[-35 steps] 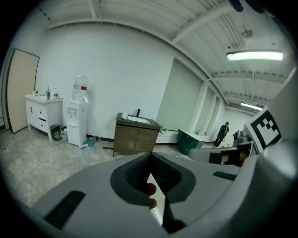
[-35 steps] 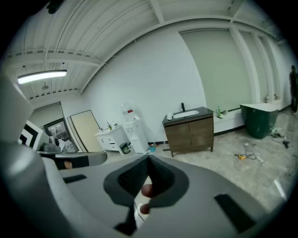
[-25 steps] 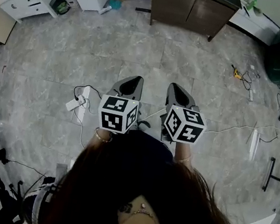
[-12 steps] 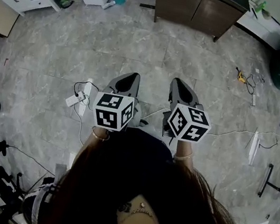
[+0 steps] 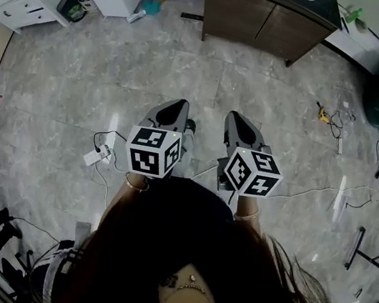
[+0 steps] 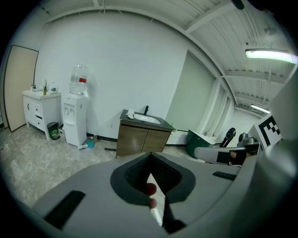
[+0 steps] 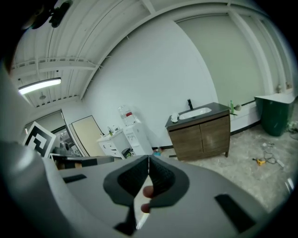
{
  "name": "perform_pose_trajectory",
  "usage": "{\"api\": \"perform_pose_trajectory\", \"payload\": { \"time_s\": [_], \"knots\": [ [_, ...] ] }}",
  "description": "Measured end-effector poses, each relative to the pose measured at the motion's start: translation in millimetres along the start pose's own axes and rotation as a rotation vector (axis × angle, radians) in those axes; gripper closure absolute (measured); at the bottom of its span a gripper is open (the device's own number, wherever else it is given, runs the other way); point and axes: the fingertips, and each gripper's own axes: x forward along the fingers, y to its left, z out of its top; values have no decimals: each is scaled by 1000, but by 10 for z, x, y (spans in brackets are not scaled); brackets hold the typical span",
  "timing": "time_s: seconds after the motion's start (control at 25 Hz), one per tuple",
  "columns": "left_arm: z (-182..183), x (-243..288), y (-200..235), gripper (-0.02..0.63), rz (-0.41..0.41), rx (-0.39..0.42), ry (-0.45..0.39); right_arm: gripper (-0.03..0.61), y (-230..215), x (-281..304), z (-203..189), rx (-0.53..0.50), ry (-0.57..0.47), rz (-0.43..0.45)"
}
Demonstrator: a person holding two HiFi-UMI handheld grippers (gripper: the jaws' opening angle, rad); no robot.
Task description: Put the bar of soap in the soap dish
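No soap bar or soap dish can be made out for certain. A small white thing lies on the top of a brown sink cabinet far ahead, too small to identify. In the head view my left gripper and right gripper are held side by side above the grey floor, both pointing toward that cabinet. Both are shut, with nothing between their jaws. The left gripper view shows its jaws meeting at the tip. In the right gripper view, the jaws likewise meet, and the cabinet stands beyond.
A water dispenser and a white drawer unit stand left of the cabinet. A green bin is to its right. A power strip with cables lies on the floor at the left, tools at the right.
The floor, power strip and cables have slid down the head view: the person and both grippers have moved toward the cabinet. Both grippers stay shut.
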Motion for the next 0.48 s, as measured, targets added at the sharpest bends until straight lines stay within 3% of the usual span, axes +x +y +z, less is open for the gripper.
{"api": "perform_pose_trajectory", "payload": {
  "time_s": [0.48],
  "knots": [
    [1340,1385,753,616,-110,45,-8,563,-240,1528,1224,-28,-44,-26]
  ]
}}
